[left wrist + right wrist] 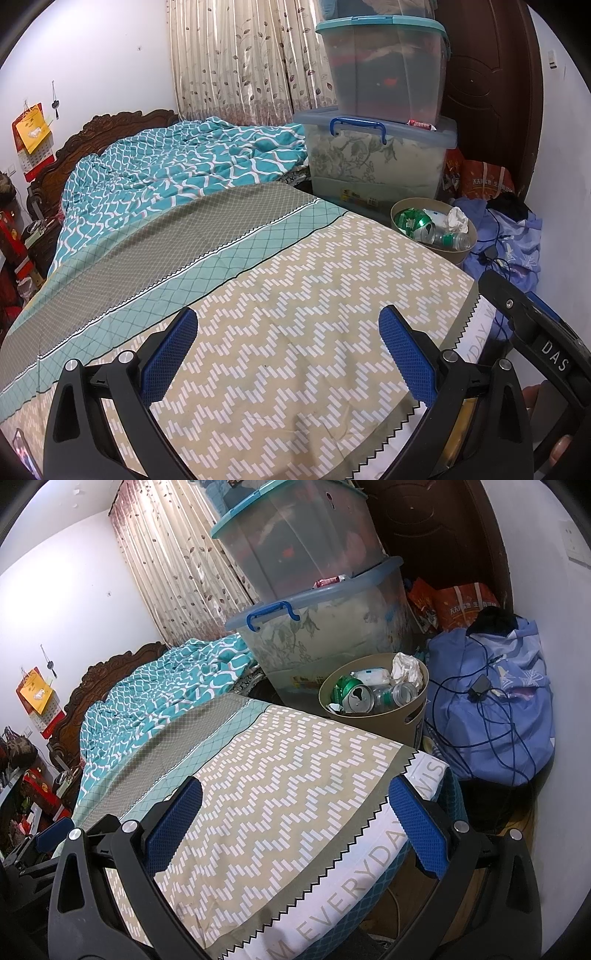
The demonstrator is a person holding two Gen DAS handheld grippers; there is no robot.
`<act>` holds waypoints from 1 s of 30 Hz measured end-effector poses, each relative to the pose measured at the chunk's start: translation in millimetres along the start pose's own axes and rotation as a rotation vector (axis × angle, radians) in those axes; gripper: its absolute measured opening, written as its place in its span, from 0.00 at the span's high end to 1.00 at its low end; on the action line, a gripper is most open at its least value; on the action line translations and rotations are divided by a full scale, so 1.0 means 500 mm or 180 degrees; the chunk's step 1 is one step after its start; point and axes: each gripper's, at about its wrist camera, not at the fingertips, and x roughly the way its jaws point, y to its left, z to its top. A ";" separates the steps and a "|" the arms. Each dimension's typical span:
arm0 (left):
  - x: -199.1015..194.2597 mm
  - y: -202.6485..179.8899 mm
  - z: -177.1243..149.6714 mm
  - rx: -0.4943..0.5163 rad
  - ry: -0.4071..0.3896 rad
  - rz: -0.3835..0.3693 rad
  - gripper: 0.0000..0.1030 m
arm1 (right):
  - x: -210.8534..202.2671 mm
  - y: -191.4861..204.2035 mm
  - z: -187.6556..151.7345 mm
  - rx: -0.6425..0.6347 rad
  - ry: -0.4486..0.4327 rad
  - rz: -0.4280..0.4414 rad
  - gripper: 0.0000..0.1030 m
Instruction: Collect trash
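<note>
A tan round bin (402,722) stands on the floor past the bed's far corner. It holds a green can (351,694), a clear bottle (393,696), a white packet and a crumpled tissue (406,668). The bin also shows in the left wrist view (460,254) with the same trash. My left gripper (288,354) is open and empty over the patterned bedsheet (295,295). My right gripper (295,834) is open and empty over the bed's corner, with the bin ahead and to the right.
Stacked clear storage boxes (325,627) stand behind the bin, by a dark door (443,528). A blue cloth bundle (491,701) with a cable lies right of the bin. A teal quilt (177,162) is bunched at the headboard. The right gripper's handle (535,332) shows at right.
</note>
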 end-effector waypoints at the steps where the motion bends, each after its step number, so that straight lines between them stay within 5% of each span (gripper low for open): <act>1: 0.000 0.000 0.000 0.0001 -0.0001 -0.0001 0.08 | 0.000 0.000 0.001 0.0001 -0.0002 -0.0002 0.03; 30: -0.023 -0.010 0.003 0.0127 -0.0132 -0.0034 0.08 | 0.005 -0.006 0.014 0.0025 0.0015 -0.0016 0.03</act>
